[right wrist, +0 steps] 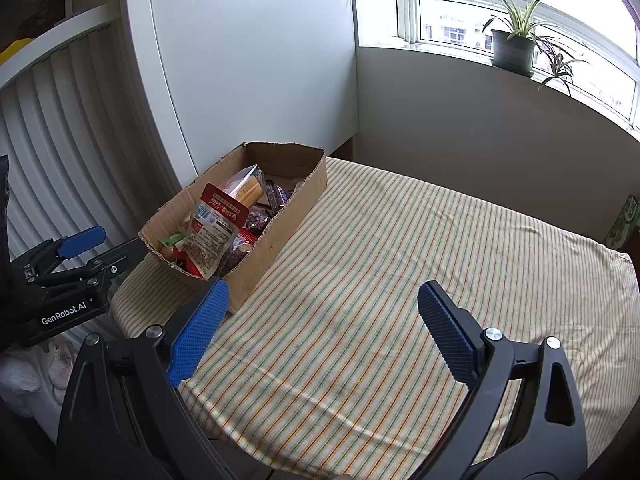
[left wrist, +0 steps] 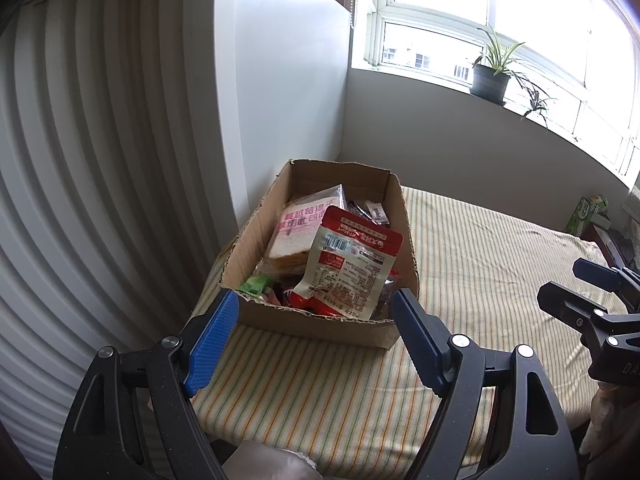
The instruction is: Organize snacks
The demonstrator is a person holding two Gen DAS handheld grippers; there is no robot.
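Cardboard box (left wrist: 320,322), red-white pouch (left wrist: 347,268), bagged bread (left wrist: 298,230)

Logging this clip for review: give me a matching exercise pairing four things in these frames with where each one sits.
Things:
1. red-and-white snack pouch
2. packaged sliced bread
3. potted plant
4. cardboard box

Places:
A. on the windowsill
B. on the striped cloth, near the white cabinet
C. propped at the box's near end, on top of other snacks
D. in the box behind the pouch

Pairs: 1-C, 2-D, 3-A, 4-B
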